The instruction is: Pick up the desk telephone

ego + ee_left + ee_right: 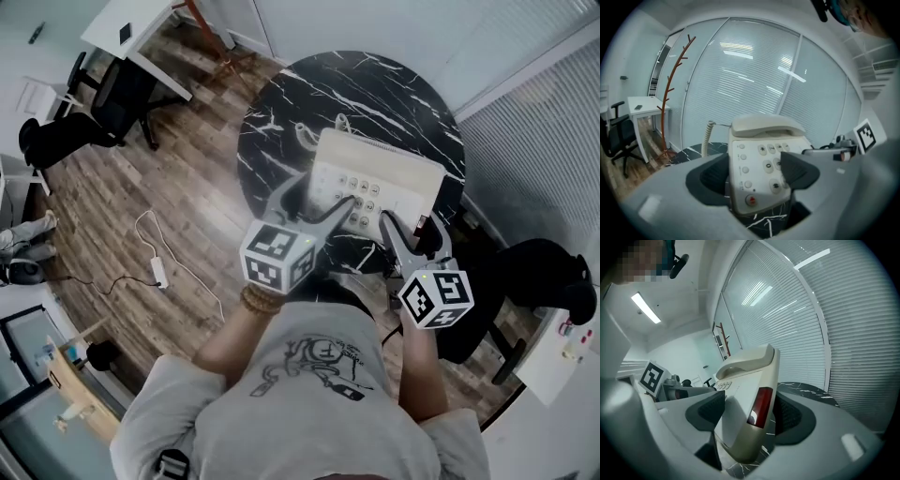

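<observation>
A cream desk telephone (394, 173) with its handset (766, 125) on the cradle sits on a round black marble table (281, 122). My left gripper (322, 195) holds the phone's near left corner. In the left gripper view (754, 173) one pad lies against the phone's (754, 161) left side and the other rests on the keypad. My right gripper (410, 230) holds the near right corner. In the right gripper view (747, 416) its pads sit on either side of the phone's (740, 399) edge, by a dark red panel. Marble shows just below the phone.
A coiled cord (707, 138) hangs at the phone's left. A black chair (534, 281) stands close on the right, and another chair (75, 122) and a white desk (131, 28) are at the far left. A coat rack (670, 93) stands before the blinds. A power strip (157, 272) lies on the wooden floor.
</observation>
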Demonstrator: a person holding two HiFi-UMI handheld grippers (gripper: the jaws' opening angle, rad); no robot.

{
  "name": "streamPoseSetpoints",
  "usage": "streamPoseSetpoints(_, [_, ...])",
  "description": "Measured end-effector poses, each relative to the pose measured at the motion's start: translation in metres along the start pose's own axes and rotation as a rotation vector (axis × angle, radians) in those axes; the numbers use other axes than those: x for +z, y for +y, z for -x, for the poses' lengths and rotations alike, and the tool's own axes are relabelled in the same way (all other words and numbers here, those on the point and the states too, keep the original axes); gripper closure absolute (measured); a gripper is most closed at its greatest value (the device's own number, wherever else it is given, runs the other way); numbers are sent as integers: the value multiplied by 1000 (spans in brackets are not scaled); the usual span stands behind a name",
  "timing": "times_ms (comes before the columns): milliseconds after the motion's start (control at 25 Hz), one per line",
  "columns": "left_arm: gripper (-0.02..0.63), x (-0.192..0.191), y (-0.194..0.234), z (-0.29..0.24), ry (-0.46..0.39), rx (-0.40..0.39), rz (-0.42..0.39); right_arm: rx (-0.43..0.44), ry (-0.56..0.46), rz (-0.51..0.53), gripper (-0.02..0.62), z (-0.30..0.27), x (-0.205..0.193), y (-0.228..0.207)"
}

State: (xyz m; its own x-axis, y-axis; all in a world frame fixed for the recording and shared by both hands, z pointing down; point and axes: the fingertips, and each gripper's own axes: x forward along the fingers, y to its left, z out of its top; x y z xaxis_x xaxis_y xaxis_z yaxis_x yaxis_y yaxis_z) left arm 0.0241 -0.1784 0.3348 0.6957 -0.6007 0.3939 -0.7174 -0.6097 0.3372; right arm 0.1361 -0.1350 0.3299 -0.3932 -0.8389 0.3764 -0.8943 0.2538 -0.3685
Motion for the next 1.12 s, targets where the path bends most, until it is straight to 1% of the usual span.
streamPoseSetpoints(680, [261,66,-34,51,-111,2,-44,17,-104,55,279,43,64,43])
streamPoseSetpoints(920, [261,73,-39,63,-129,1,-52,19,-123,68,279,51,72,54])
streamPoseSetpoints(1120, [261,71,-39,68,-132,3,-59,19,-124,75,279,54,68,58])
